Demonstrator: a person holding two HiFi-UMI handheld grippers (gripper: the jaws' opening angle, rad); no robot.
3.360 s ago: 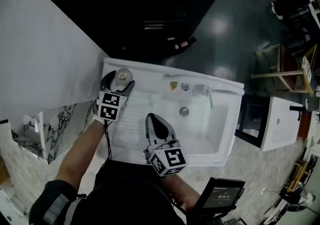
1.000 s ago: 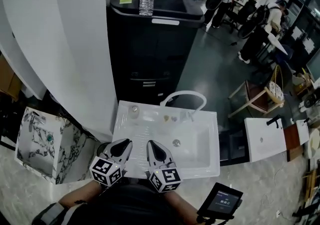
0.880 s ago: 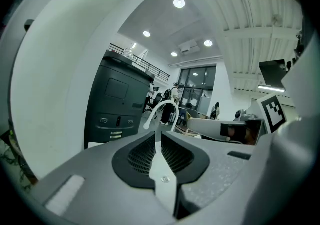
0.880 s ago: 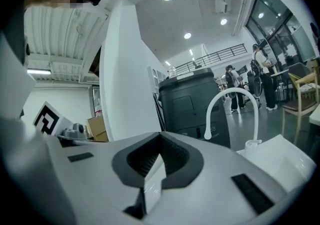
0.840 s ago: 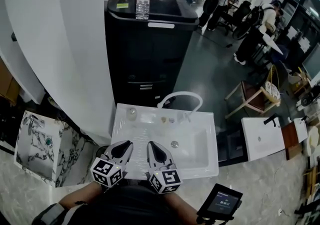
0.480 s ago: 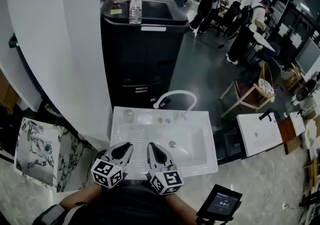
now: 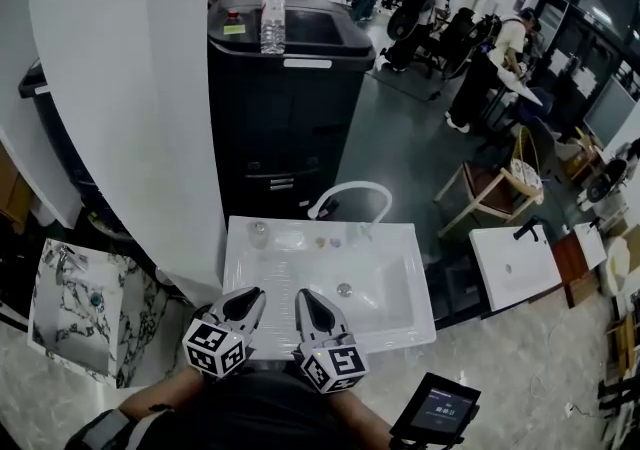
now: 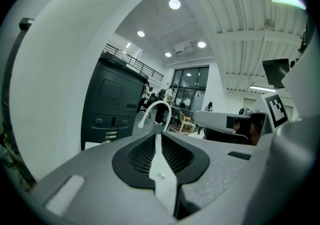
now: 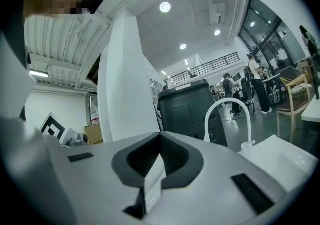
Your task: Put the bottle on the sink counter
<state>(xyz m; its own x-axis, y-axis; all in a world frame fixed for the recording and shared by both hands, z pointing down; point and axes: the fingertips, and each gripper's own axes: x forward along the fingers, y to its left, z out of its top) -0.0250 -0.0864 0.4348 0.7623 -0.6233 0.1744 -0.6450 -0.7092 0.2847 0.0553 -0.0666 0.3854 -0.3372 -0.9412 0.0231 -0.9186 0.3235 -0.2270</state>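
Observation:
The small clear bottle [image 7: 259, 230] stands upright on the back left corner of the white sink counter [image 7: 262, 268], with nothing touching it. My left gripper [image 7: 247, 296] and right gripper [image 7: 309, 298] hover side by side over the counter's front edge, well short of the bottle. Both are shut and hold nothing. In the left gripper view the jaws [image 8: 156, 137] are pressed together, with the faucet [image 8: 151, 111] beyond them. In the right gripper view the jaws [image 9: 159, 161] are also shut and empty.
The basin [image 7: 360, 283] and its curved white faucet [image 7: 350, 193] take up the sink's right half. A black machine [image 7: 285, 98] stands behind the sink with a water bottle [image 7: 272, 18] on top. A white pillar [image 7: 130, 88] rises at the left. Chairs and people are at the far right.
In the oldest frame my left gripper was around the bottle at the counter's back left; it now sits back at the front edge. The head view has pulled back. Little differs over the last second.

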